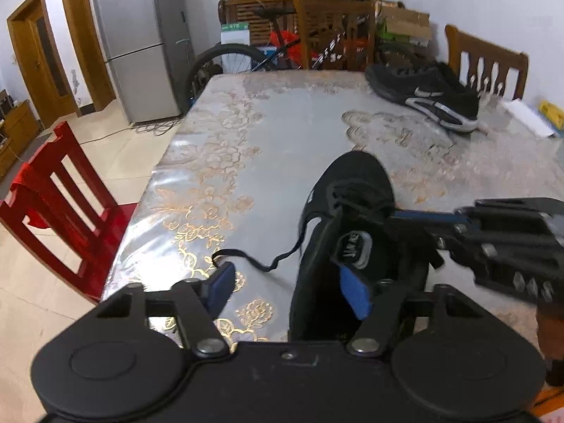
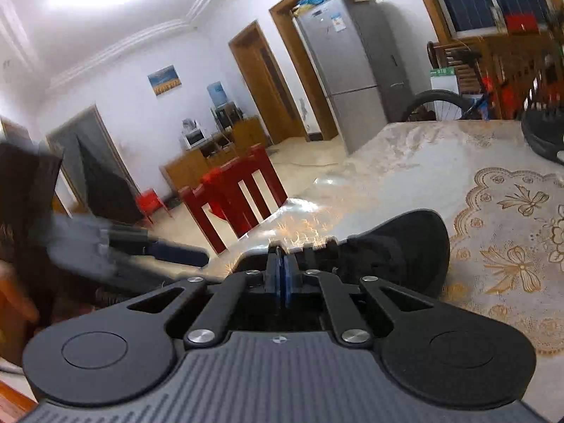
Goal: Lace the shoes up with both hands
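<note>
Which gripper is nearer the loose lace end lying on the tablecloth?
Left. The left gripper has one finger right beside the lace end, jaws open around the shoe's collar. The right gripper is shut over the near shoe, farther away.

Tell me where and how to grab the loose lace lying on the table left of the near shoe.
Grip the loose lace on its flat middle run, coming from above with the left gripper, fingers straddling it crosswise. It lies thin and slack on the tablecloth, clear of the shoe.

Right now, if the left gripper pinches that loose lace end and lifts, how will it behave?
Probably floppy: the lace lies in slack curves on the table. Likely very light, being thin and flat. Pulled far, it may drag the near shoe, since it runs into the eyelets.
</note>
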`<state>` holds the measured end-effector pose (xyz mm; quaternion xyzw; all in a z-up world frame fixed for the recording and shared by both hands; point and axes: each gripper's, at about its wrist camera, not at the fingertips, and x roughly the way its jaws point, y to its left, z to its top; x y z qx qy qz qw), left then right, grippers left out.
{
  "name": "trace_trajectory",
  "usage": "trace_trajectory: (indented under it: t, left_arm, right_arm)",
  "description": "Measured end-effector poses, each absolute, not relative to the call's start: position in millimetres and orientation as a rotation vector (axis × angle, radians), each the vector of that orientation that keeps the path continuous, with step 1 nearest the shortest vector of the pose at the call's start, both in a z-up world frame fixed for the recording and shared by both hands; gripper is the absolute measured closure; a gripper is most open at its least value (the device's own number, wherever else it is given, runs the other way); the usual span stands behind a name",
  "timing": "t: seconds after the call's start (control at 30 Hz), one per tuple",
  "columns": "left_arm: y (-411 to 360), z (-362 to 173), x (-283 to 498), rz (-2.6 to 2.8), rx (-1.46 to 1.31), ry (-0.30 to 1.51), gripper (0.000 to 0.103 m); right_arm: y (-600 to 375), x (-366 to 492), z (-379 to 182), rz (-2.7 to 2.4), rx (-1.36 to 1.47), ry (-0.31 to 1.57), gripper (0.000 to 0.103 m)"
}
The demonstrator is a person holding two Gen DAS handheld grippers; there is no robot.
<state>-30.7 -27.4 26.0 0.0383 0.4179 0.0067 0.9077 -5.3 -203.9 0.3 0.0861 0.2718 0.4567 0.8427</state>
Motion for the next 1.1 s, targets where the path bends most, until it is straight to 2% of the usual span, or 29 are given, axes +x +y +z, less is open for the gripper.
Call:
trace_trajectory:
  t: [0.13, 0.5, 0.8, 0.9, 1.03, 1.1]
  left_arm:
    - [-20.9, 22.3, -25.0, 0.035, 0.043, 0.890, 0.051]
    - [-10.6, 20.7, -17.8, 0.028, 0.017, 0.933, 0.052]
    - [29.1, 16.7, -10.5, 0.026, -0.200, 0.939, 0.054]
    - [38.9, 14.5, -4.5, 0.005, -0.224, 0.932, 0.061]
    - [58.7, 8.8, 2.9, -0.035, -0.306, 0.912, 0.077]
    - [70.0, 5.8, 4.4, -0.069, -0.345, 0.903, 0.079]
  right_arm:
    - [-189.7, -16.2, -3.2, 0.990, 0.193, 0.575, 0.099]
    - [-176.8, -12.0, -7.2, 0.907, 0.155, 0.568, 0.099]
    - [-169.3, -16.7, -10.8, 0.897, 0.201, 0.578, 0.099]
    - [-164.5, -18.3, -8.0, 0.891, 0.218, 0.575, 0.099]
    - [-158.7, -15.4, 3.0, 0.869, 0.211, 0.553, 0.099]
    - [-153.6, -11.8, 9.7, 0.846, 0.185, 0.543, 0.099]
